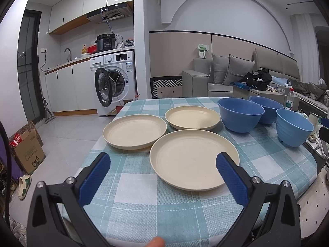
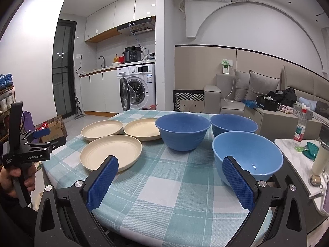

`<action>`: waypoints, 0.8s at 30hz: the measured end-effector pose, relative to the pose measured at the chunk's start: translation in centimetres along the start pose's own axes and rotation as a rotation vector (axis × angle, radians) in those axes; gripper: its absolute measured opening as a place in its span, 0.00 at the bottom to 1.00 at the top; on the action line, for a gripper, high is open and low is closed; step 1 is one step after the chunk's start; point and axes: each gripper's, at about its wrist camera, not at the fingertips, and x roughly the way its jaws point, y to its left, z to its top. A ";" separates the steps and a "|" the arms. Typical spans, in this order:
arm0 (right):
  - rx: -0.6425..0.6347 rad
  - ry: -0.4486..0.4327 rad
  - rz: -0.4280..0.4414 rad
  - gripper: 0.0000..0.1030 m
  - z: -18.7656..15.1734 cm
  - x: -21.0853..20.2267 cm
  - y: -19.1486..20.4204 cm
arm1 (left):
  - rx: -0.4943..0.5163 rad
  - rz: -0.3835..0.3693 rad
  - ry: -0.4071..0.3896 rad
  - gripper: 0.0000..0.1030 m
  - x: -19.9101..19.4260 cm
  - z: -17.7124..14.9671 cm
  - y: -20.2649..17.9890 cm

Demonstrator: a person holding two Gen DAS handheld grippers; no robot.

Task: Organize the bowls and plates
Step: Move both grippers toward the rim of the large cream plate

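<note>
Three cream plates lie flat on the checked tablecloth: a near plate (image 1: 191,160) (image 2: 111,151), a left plate (image 1: 134,131) (image 2: 101,132) and a far plate (image 1: 192,117) (image 2: 141,130). Three blue bowls stand upright to their right: a big one (image 1: 240,114) (image 2: 183,130), a far one (image 1: 266,108) (image 2: 233,124) and a paler near one (image 1: 294,128) (image 2: 247,157). My left gripper (image 1: 162,162) is open and empty, its right finger over the near plate's rim. My right gripper (image 2: 171,165) is open and empty, its right finger in front of the pale bowl.
The table (image 1: 144,205) has a rounded near edge. A marble side table (image 2: 298,150) on the right carries a water bottle (image 2: 300,128) and a cup (image 2: 319,160). A cardboard box (image 1: 28,150) sits on the floor at left. A hand (image 2: 12,177) holds the left gripper's handle.
</note>
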 end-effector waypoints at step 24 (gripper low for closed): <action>0.000 0.052 0.070 1.00 4.4 6.1 1.4 | 0.009 0.073 0.016 1.00 3.6 3.3 3.6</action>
